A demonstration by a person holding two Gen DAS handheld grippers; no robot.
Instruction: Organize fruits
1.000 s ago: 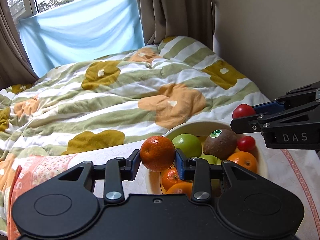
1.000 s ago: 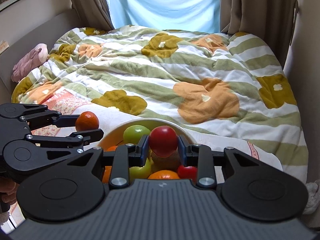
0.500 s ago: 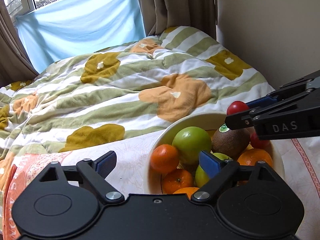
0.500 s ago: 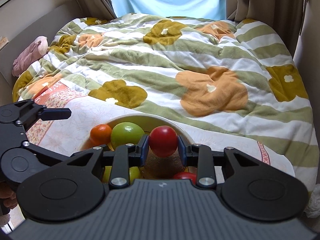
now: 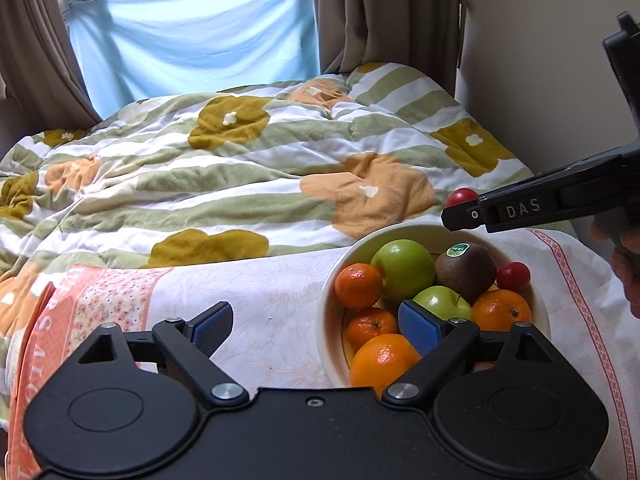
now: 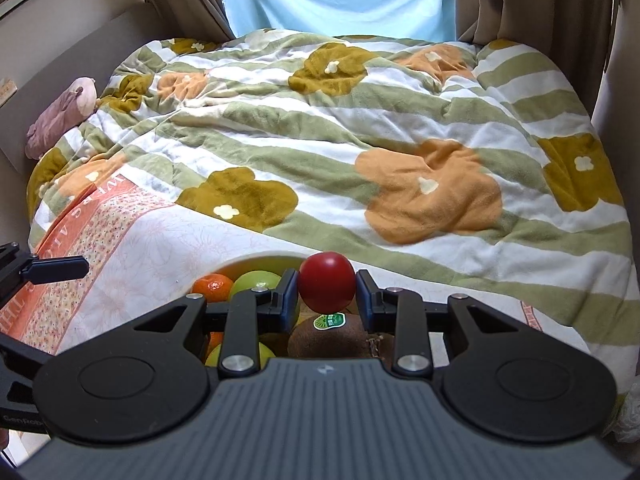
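Note:
A cream bowl (image 5: 332, 280) on the patterned cloth holds green apples (image 5: 402, 266), a kiwi (image 5: 466, 266) with a green sticker, oranges (image 5: 382, 360), a mandarin (image 5: 358, 286) and a small red tomato (image 5: 513, 276). My left gripper (image 5: 316, 326) stands open at the bowl's near left rim with nothing between its fingers. My right gripper (image 6: 327, 288) is shut on a red tomato (image 6: 327, 286) and hovers just above the kiwi (image 6: 328, 336) in the bowl. In the left wrist view that held tomato (image 5: 462, 197) shows at the right gripper's tip, over the bowl's far rim.
The bowl sits on a white and pink cloth (image 5: 248, 304) laid over a striped floral duvet (image 5: 248, 168). A wall (image 5: 540, 60) runs close on the right. Curtains and a blue sheet (image 5: 192, 32) hang at the far end. A pink plush (image 6: 60, 116) lies far left.
My left gripper opened and let the mandarin go into the bowl's left side, then drew back to the left. My right gripper sank closer over the bowl with the tomato.

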